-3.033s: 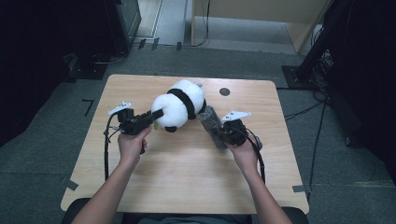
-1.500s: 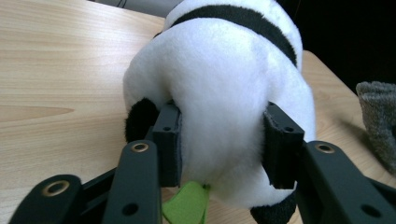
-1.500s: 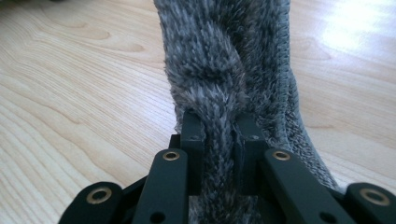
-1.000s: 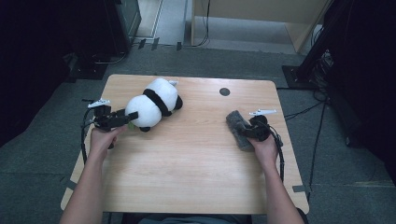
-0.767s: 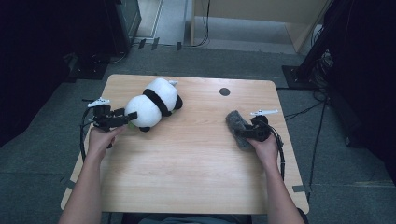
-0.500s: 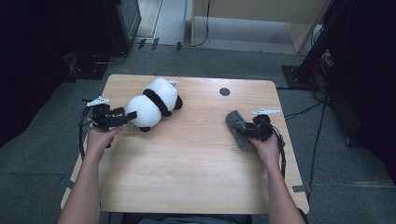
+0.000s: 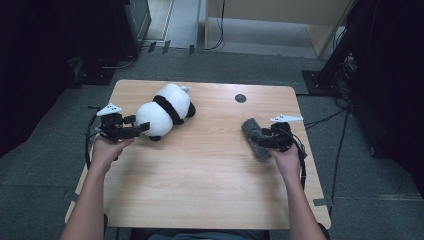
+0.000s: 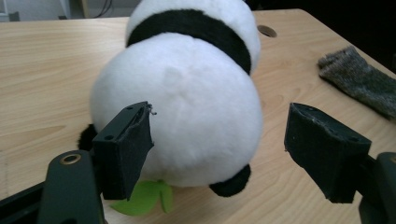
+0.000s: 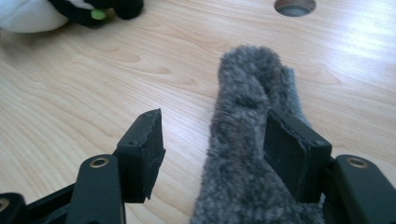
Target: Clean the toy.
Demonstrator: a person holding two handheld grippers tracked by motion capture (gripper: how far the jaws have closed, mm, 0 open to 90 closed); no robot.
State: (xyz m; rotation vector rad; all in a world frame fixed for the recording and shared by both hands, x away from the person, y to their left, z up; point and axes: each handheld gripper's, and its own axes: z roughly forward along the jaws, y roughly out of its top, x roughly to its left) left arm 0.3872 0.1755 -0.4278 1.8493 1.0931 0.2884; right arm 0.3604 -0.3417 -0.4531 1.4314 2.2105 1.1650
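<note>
Two tools are on the table, one in each hand. The left tool has its jaws spread wide, and they hold nothing. The round white end of the toy panda sits just in front of them, between the two pads but not pinched. In the high view the panda lies on its side near the far left part of the table. A little green leaf pokes out from under it. The right tool is open too. A fuzzy grey sock lies between its jaws and touches the right pad, but the left pad is apart from it, so the sock is not squeezed. In the high view the sock lies flat near the right side of the table. Both things look soft and light. The panda is fat and squishy, so I think a pinch on its round end would sink in; the thinner black band may be easier to hold. The sock is floppy and would droop if lifted by one end. The middle of the table is bare, with lots of room to move. A small dark hole sits near the far edge. The panda is close to the left edge.
</note>
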